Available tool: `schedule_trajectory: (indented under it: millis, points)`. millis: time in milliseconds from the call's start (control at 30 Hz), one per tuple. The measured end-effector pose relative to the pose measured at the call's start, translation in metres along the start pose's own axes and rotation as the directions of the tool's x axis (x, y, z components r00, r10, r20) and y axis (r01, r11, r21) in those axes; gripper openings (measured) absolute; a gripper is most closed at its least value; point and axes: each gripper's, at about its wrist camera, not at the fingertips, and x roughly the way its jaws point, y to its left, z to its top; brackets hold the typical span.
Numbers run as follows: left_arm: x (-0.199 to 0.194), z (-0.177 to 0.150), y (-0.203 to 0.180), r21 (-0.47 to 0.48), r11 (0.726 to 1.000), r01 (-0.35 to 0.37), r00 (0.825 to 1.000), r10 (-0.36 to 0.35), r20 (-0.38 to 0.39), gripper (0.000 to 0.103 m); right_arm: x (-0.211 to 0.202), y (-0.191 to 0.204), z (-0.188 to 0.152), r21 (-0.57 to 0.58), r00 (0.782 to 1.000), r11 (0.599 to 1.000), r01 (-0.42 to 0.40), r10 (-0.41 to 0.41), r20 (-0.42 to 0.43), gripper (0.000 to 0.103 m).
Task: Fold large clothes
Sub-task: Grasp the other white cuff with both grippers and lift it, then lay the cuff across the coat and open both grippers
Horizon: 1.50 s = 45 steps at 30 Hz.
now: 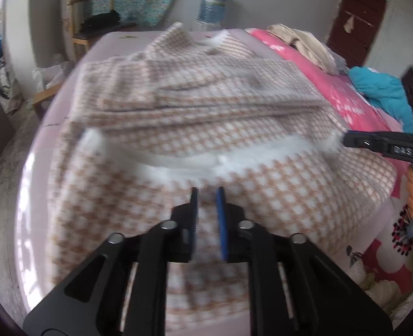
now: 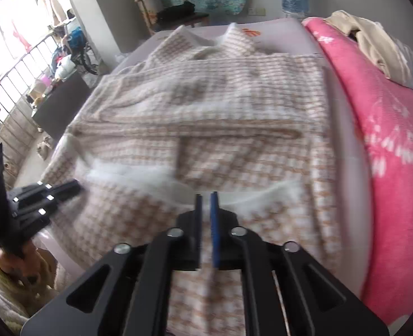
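Observation:
A large fleecy garment (image 1: 234, 106) in a tan-and-white check lies spread on the bed, collar at the far end. Its near part is turned over, baring a band of white lining (image 1: 184, 165). My left gripper (image 1: 207, 193) hovers over the near checked cloth, its jaws a narrow gap apart with nothing visibly pinched. The right gripper (image 1: 346, 140) comes in from the right with its tip at the end of the white band. In the right wrist view the right gripper (image 2: 206, 197) stands slightly open just before the lining (image 2: 128, 176), and the left gripper (image 2: 76, 186) touches the garment's (image 2: 234, 106) left edge.
A pink floral blanket (image 2: 388, 140) runs along the right side of the pale bed sheet (image 2: 290, 28), with beige clothes (image 2: 368, 42) and a blue garment (image 1: 382, 89) on it. A wooden chair (image 2: 161, 5) and water jug (image 1: 213, 5) stand beyond the bed. A window railing (image 2: 19, 84) is at left.

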Motion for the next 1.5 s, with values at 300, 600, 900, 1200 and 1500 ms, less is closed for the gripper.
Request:
schedule_trajectory:
  millis: [300, 600, 900, 1200, 1500]
  points:
    - [-0.003, 0.017, 0.061, -0.075, 0.985, -0.153, 0.988, 0.153, -0.003, 0.046, 0.023, -0.044, 0.004, -0.024, 0.993, 0.994, 0.104, -0.105, -0.048, 0.04]
    - [-0.009, 0.015, 0.076, -0.134, 0.983, -0.124, 0.992, 0.127, 0.008, 0.055, 0.041, -0.062, 0.0, 0.062, 0.99, 0.997, -0.044, 0.052, -0.133, 0.045]
    - [0.005, 0.02, 0.071, -0.099, 0.987, -0.128, 0.992, 0.128, -0.002, 0.038, 0.035, -0.051, -0.011, 0.009, 0.992, 1.0, -0.015, 0.016, -0.128, 0.044]
    - [-0.012, 0.031, 0.053, -0.033, 0.974, -0.225, 0.97, 0.227, 0.092, 0.009, -0.001, -0.029, -0.001, -0.036, 0.995, 0.995, 0.091, -0.089, 0.041, 0.009]
    - [-0.027, 0.074, 0.055, -0.039, 0.964, -0.262, 0.934, 0.263, 0.24, 0.009, -0.016, -0.036, 0.046, -0.02, 0.97, 0.99, 0.141, -0.134, 0.204, 0.009]
